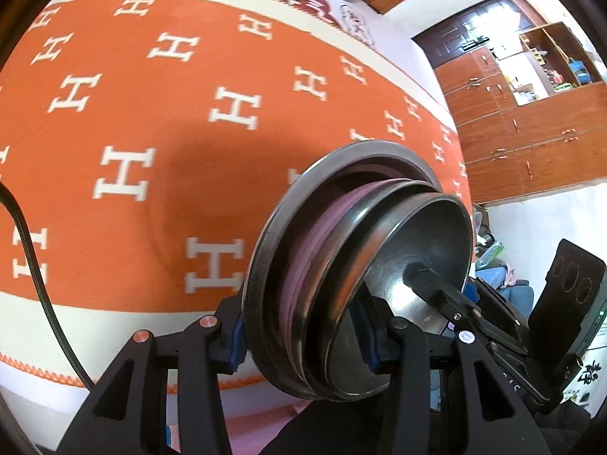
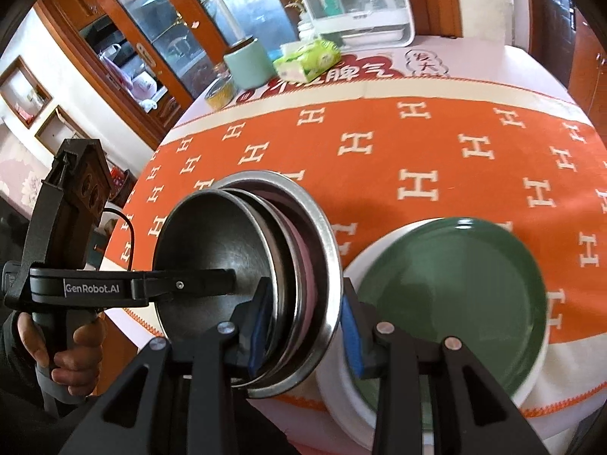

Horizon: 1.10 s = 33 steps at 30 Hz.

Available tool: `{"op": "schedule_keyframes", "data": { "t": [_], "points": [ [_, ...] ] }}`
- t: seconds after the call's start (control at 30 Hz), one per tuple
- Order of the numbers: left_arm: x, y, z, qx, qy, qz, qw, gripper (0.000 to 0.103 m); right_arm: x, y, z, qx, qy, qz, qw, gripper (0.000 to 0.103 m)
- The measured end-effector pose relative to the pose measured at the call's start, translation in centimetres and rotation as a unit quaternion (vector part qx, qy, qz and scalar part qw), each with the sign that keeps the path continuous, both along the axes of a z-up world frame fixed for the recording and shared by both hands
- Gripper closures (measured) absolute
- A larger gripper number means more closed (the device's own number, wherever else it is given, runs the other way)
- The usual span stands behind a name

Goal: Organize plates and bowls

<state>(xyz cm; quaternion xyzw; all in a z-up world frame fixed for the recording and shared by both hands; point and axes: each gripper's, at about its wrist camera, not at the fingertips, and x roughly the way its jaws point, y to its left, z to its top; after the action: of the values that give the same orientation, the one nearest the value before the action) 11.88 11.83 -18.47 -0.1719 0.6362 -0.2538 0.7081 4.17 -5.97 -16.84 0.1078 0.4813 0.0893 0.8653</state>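
Observation:
A stack of nested steel bowls (image 1: 341,265) with a pink bowl (image 1: 315,250) between them hangs tipped on edge above the orange tablecloth (image 1: 132,113). My left gripper (image 1: 303,343) is shut on the stack's near rim, a blue pad on each side. My right gripper (image 2: 307,330) is shut on the same stack of bowls (image 2: 227,242) from the opposite side. Each view shows one finger of the other gripper reaching into the innermost bowl. In the right wrist view, a green plate (image 2: 455,295) lies on a white plate (image 2: 341,390) to the right of the stack.
At the table's far edge stand a mint canister (image 2: 246,64), a yellow tin (image 2: 220,93), a green tissue pack (image 2: 307,60) and a white appliance (image 2: 353,0). A black cable (image 1: 34,265) crosses the left wrist view. Wooden cabinets (image 1: 523,132) stand beyond the table.

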Motion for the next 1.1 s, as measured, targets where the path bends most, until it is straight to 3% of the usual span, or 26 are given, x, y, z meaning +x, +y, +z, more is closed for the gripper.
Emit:
{"op": "schedule_keyframes", "data": {
  "t": [0.63, 0.87, 1.1],
  "points": [
    [-1.7, -9.9, 0.0, -0.003, 0.008, -0.035, 0.9993, 0.059, -2.5, -8.8, 0.0, 0.009, -0.002, -0.039, 0.999, 0.069],
    [-1.4, -13.1, -1.2, 0.011, 0.026, -0.027, 0.9992, 0.059, -2.2, -11.9, -0.9, 0.017, 0.014, -0.029, 0.999, 0.069],
    [-2.1, -14.4, -1.9, 0.027, 0.036, 0.010, 0.9989, 0.059, -1.7, -14.3, -1.8, 0.025, 0.028, 0.002, 0.999, 0.069]
  ]
}}
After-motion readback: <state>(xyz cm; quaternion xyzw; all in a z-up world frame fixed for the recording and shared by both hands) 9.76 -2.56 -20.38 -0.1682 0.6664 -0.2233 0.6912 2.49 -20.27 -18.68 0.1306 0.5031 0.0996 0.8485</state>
